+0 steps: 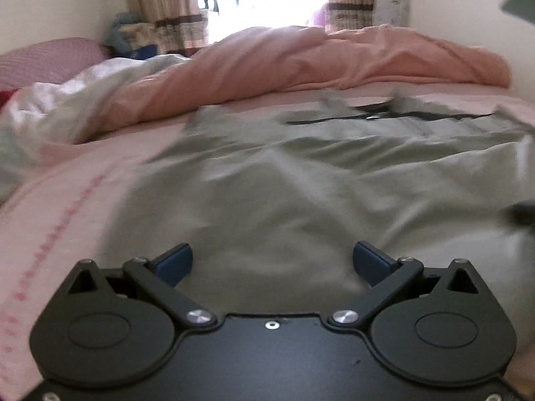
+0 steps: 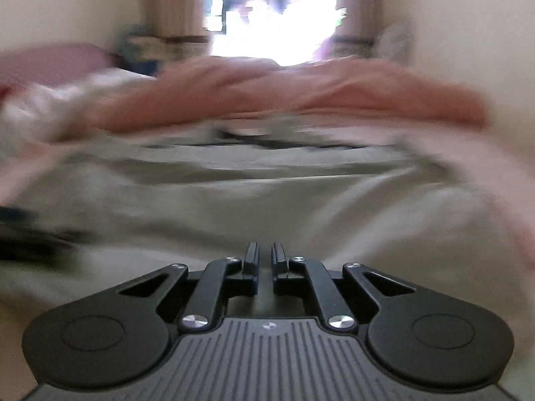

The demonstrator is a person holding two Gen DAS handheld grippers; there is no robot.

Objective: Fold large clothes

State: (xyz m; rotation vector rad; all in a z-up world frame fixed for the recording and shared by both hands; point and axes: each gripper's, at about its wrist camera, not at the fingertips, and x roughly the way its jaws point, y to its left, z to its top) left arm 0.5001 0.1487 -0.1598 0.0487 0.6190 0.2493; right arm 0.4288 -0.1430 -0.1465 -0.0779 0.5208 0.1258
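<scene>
A: Logging position. The grey-green garment (image 1: 301,183) is lying spread across the pink bed sheet (image 1: 67,200), its dark-trimmed collar end (image 1: 378,115) pointing toward 12 o'clock and the near hem running under both cameras at 6 o'clock. My judgement is that it is laid flat so a fold line can be set.

B: And the left tool (image 1: 272,260)?

A: It is hovering low over the near cloth with its blue pads (image 1: 177,260) standing wide apart and nothing between them. Probably it is lining up for a pinch on the hem.

B: The right tool (image 2: 265,255)?

A: Its fingers are standing nearly together with a thin gap showing. Whether cloth is pinched in that gap, I cannot tell; the right view is smeared by motion blur.

B: Anything crowding the fold?

A: The pink duvet (image 1: 317,56) is bunched along the far side from 10 to 2 o'clock, with white bedding (image 1: 67,100) at 9 o'clock. Both are sitting just beyond the collar, so the fold is probably best brought toward the near half.
</scene>
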